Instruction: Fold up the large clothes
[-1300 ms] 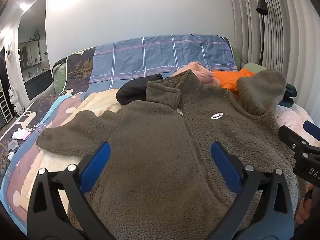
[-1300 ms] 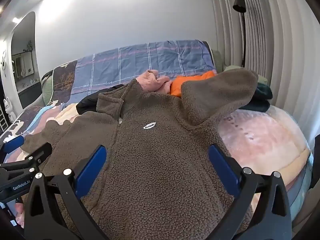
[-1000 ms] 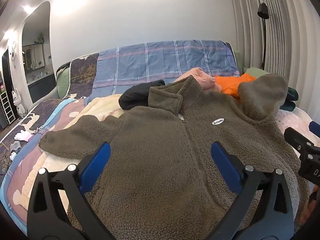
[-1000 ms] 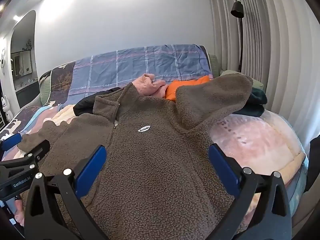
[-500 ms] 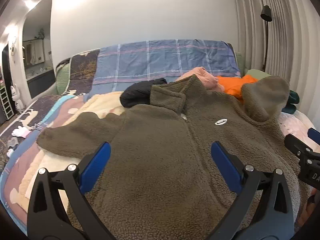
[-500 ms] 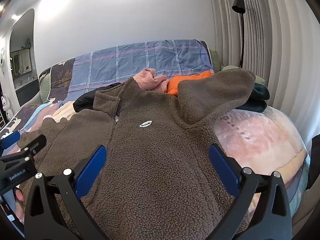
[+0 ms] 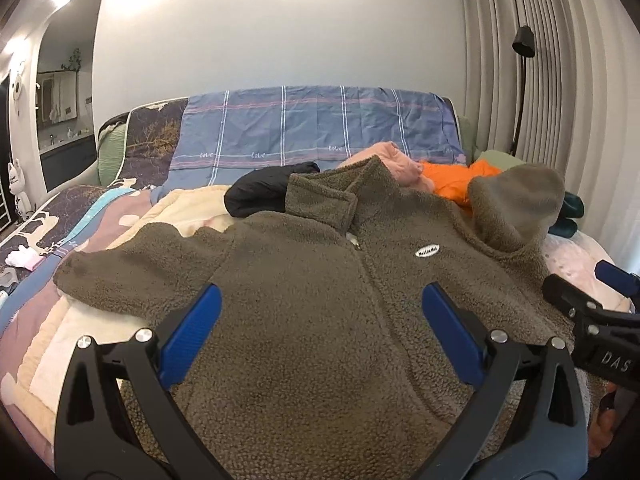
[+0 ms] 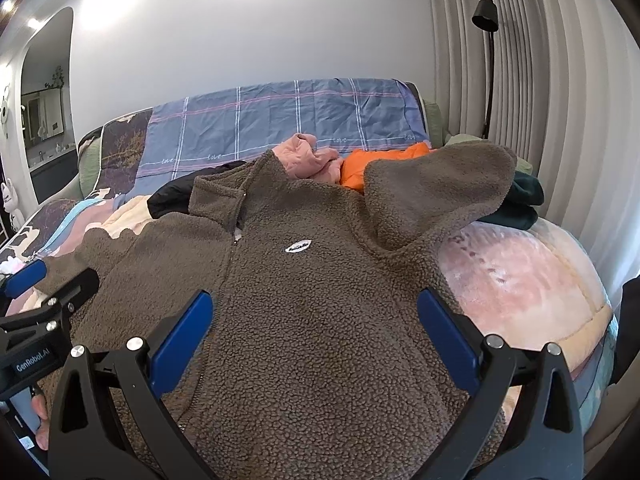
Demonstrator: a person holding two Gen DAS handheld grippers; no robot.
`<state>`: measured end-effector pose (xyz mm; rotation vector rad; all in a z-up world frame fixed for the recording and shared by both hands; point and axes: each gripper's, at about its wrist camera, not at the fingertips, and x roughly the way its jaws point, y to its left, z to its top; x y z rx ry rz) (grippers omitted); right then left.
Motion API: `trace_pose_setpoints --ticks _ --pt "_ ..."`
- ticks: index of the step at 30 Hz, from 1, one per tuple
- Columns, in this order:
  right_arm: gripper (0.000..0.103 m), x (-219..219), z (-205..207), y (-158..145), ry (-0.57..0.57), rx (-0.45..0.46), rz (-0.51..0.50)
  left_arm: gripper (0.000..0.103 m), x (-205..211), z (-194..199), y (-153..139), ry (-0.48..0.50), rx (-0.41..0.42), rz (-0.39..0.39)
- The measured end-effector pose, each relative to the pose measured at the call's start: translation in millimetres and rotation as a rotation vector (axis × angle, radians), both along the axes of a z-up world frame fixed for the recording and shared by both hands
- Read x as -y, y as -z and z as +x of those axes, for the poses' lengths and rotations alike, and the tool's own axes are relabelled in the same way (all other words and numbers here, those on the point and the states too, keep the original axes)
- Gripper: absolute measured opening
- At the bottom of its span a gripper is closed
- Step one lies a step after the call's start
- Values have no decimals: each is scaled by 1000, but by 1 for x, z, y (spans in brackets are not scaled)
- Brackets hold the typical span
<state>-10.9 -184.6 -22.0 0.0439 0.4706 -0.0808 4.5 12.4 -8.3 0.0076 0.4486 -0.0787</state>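
Note:
A brown fleece jacket (image 7: 320,300) (image 8: 320,300) lies face up and zipped on the bed, with a white oval label on its chest. One sleeve (image 7: 132,276) stretches flat to the left. The other sleeve (image 8: 432,192) is bent upward over the clothes behind it. My left gripper (image 7: 322,334) hovers open above the lower front of the jacket, nothing between its blue pads. My right gripper (image 8: 314,330) is also open above the lower front. Each gripper shows at the edge of the other's view.
Behind the collar lie a black garment (image 7: 264,192), a pink one (image 8: 308,158), an orange one (image 8: 384,164) and a dark green pile (image 8: 524,204). A patterned quilt (image 8: 520,276) covers the bed. A blue plaid sheet (image 7: 312,128) drapes the headboard. A floor lamp (image 8: 486,16) stands by the curtains.
Both views shift slightly, with the jacket sitting a little differently in frame. The jacket itself stays put and both grippers stay open.

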Motion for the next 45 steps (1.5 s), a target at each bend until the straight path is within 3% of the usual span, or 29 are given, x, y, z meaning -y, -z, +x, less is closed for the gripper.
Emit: trace_pose_setpoints --ticks 7,13,23,45 --pt "102 -2 -2 1 13 13 -16 101 9 -5 2 20 22 65" --pt "102 1 -5 1 23 16 -14 101 9 -1 5 35 -38 46" --pt "102 5 -9 1 25 23 -5 101 19 -4 4 53 -48 71" --pt "102 -4 -6 2 10 12 -20 101 13 -5 14 59 -77 45"
